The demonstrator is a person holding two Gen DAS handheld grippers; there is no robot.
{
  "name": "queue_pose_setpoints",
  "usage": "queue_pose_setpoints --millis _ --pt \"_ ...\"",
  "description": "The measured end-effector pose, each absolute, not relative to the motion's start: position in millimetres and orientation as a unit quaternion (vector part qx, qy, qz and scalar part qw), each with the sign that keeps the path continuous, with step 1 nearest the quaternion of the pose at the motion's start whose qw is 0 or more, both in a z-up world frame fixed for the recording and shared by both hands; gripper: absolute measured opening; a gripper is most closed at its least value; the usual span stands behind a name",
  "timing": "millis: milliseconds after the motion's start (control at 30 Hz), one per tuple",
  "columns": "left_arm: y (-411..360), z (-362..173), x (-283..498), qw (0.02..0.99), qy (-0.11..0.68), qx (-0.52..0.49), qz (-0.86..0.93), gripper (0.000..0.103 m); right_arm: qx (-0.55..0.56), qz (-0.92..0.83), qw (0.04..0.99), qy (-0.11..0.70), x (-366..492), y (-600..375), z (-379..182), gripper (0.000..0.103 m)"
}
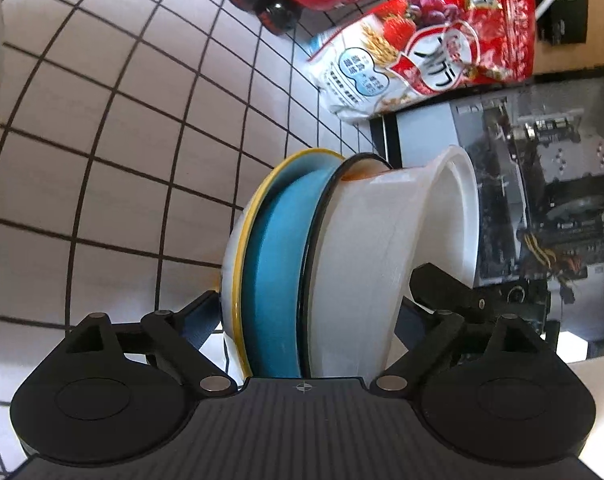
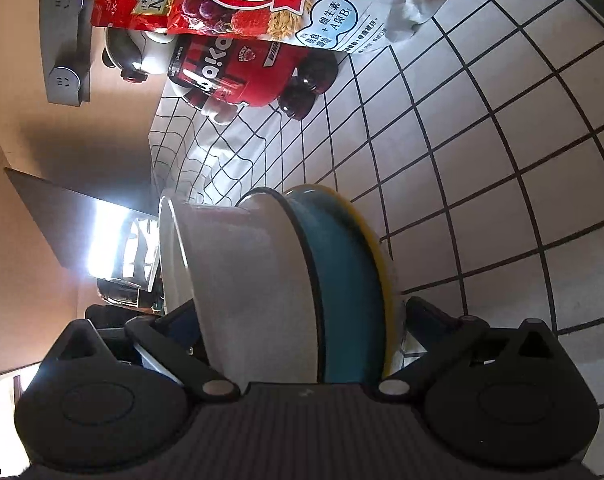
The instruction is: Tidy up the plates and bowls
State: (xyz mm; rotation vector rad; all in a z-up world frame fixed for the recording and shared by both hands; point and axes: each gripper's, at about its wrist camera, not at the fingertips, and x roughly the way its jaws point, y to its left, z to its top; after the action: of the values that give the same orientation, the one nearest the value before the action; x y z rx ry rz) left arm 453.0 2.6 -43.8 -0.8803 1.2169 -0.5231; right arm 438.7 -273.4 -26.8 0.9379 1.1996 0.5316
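Nested between both grippers sits one stack: a white bowl inside a dark-rimmed blue dish on a yellow-edged plate, all smooth and glossy, resting on the grid-patterned table. Each gripper straddles it from an opposite side. The left gripper brackets the stack; whether it presses I cannot tell. The right gripper stands at its widest. Stacking looks finished; next, probably, both back away cleanly.
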Motion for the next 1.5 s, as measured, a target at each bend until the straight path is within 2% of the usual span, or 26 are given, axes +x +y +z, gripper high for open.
queue_pose_setpoints --millis 67,133,200,267,300,400,667,1100,1500 --pt "2.0 -42.4 452.8 0.705 0.547 -0.387 -0.232 0.089 0.421 0.234 0.693 0.536 438.1 -273.3 -26.3 0.103" --pt "-0.6 -38.2 453.9 0.712 0.557 -0.367 -0.220 0.081 0.412 0.226 0.698 0.540 438.3 -271.1 -23.2 0.100" --pt "-3.8 -31.1 455.1 0.726 0.570 -0.329 -0.198 0.056 0.384 0.217 0.713 0.545 439.4 -265.5 -16.1 0.096" --pt "-8.1 -19.0 454.5 0.758 0.565 -0.275 -0.177 0.047 0.336 0.207 0.738 0.547 440.8 -258.1 -5.3 0.090" --pt "-8.7 -13.2 453.4 0.773 0.556 -0.253 -0.170 0.046 0.307 0.198 0.752 0.549 441.8 -254.5 -0.2 0.088" --pt "-13.6 -4.2 454.5 0.793 0.548 -0.212 -0.163 0.046 0.244 0.191 0.777 0.548 446.6 -245.6 10.3 0.087" --pt "-12.4 -12.8 463.1 0.768 0.565 -0.249 -0.171 0.052 0.328 0.210 0.733 0.557 446.5 -258.7 -4.6 0.087" --pt "-12.1 -7.6 464.3 0.743 0.606 -0.248 -0.140 0.053 0.331 0.197 0.729 0.566 441.2 -248.3 -1.9 0.086" --pt "-3.5 30.6 449.2 0.756 0.593 -0.235 -0.146 0.053 0.320 0.210 0.743 0.549 427.7 -237.1 32.7 0.086"
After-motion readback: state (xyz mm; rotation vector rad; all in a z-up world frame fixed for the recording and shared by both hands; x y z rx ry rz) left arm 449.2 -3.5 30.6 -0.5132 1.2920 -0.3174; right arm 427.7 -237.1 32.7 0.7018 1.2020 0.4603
